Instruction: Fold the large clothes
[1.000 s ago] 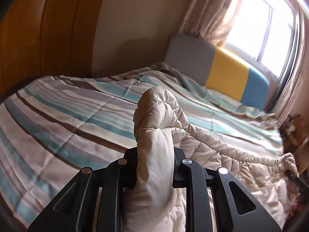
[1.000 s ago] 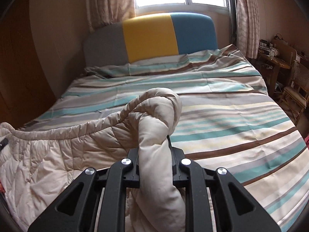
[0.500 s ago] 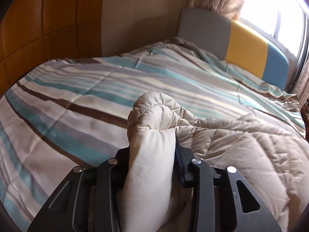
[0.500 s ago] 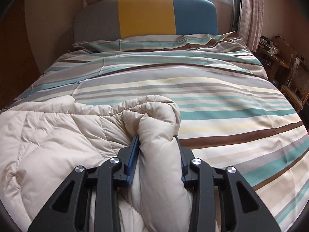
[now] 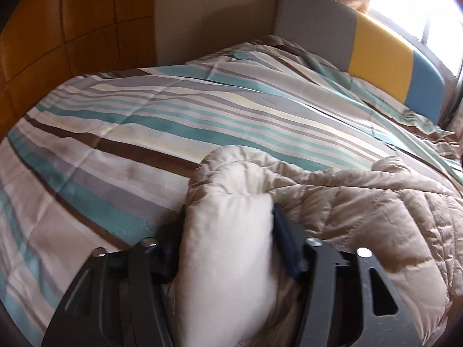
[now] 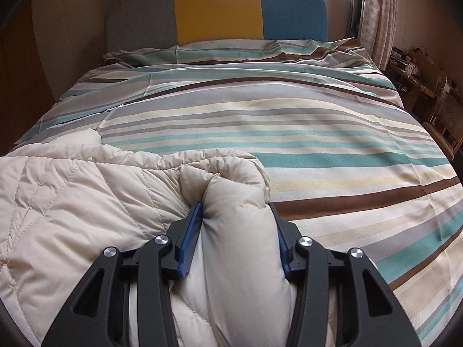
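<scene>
A large beige quilted coat (image 5: 361, 217) lies spread on the striped bed cover (image 5: 173, 121). A thick puffy fold of its edge stands between the jaws of my left gripper (image 5: 228, 219), which are opening. The fold looks relaxed there and fills the gap loosely. In the right wrist view the coat (image 6: 72, 196) stretches away to the left. Another rolled fold sits in my right gripper (image 6: 235, 205). Its jaws are opening too, but the blue pads (image 6: 191, 231) still dent the padding. Both folds rest low on the bed.
The striped bed cover (image 6: 289, 115) runs up to a grey, yellow and blue headboard (image 6: 217, 8) under a window. An orange padded wall panel (image 5: 72, 29) stands left of the bed. A wooden desk and chair (image 6: 416, 81) stand at its right side.
Both grippers came down toward the bed with the coat's edge, which now lies flat instead of hanging stretched between them. Both pairs of jaws have widened around their folds.
</scene>
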The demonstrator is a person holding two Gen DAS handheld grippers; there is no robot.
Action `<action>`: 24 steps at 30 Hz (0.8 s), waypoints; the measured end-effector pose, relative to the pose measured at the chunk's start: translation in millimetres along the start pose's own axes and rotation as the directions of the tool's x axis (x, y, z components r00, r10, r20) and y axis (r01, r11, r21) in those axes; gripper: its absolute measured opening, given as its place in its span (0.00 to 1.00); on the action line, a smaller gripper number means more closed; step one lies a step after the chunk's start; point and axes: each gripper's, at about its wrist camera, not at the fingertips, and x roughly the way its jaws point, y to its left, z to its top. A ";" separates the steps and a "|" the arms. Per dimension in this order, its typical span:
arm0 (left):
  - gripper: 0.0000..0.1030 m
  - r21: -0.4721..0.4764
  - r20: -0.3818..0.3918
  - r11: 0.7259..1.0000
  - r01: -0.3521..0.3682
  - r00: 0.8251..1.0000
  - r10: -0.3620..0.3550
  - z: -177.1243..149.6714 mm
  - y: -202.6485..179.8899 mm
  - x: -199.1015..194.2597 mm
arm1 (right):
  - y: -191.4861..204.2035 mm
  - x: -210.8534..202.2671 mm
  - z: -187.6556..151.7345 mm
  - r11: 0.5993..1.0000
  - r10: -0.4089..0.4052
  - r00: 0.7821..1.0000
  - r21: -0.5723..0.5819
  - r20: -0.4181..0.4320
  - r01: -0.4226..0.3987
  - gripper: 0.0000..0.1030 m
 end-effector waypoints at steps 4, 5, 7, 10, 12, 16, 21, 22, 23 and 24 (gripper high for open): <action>0.79 -0.024 0.030 0.997 -0.073 0.997 0.074 1.2 1.9 -27.2 | 0.5 -1.2 -0.2 1.000 -0.008 1.000 -0.003 0.000 0.008 0.44; 0.79 -0.041 0.059 0.995 -0.090 0.994 0.092 0.7 1.1 -42.2 | 0.8 -1.5 -0.3 1.000 -0.010 1.000 -0.004 0.001 0.010 0.44; 0.79 -0.083 0.130 0.990 -0.114 0.984 0.124 -2.4 -3.3 -71.4 | 1.6 -2.2 -0.4 1.000 -0.012 1.000 -0.004 0.002 0.012 0.44; 0.79 -0.118 0.224 0.991 -0.057 0.971 0.082 -6.8 -20.7 -111.6 | 2.4 -3.2 -0.5 1.000 -0.016 1.000 -0.005 0.004 0.016 0.44; 0.79 -0.077 0.252 0.997 0.009 0.968 0.011 -8.3 -43.6 -123.5 | 2.2 -3.9 -0.6 1.000 -0.017 1.000 -0.005 0.006 0.017 0.44; 0.79 0.086 0.204 0.995 0.048 0.977 -0.065 -8.4 -100.6 -101.9 | 2.3 -4.4 -0.8 1.000 -0.017 1.000 -0.002 0.006 0.017 0.45; 0.81 0.140 0.129 0.990 0.030 0.990 -0.048 -20.4 -113.7 -48.6 | 1.7 -5.5 -1.3 1.000 -0.015 1.000 0.001 0.007 0.015 0.45; 0.85 0.120 0.118 0.991 0.053 0.991 -0.068 -21.7 -108.1 -39.4 | 1.5 -5.5 -1.3 1.000 -0.013 1.000 0.003 0.007 0.013 0.45; 0.86 0.103 0.112 0.992 0.073 0.990 -0.085 -22.8 -103.1 -33.1 | 1.5 -5.4 -0.8 1.000 -0.013 1.000 0.004 0.007 0.013 0.45; 0.87 0.088 0.107 0.992 0.094 0.989 -0.104 -24.3 -99.1 -28.8 | 1.7 -5.4 -0.8 1.000 -0.015 1.000 0.002 0.007 0.015 0.45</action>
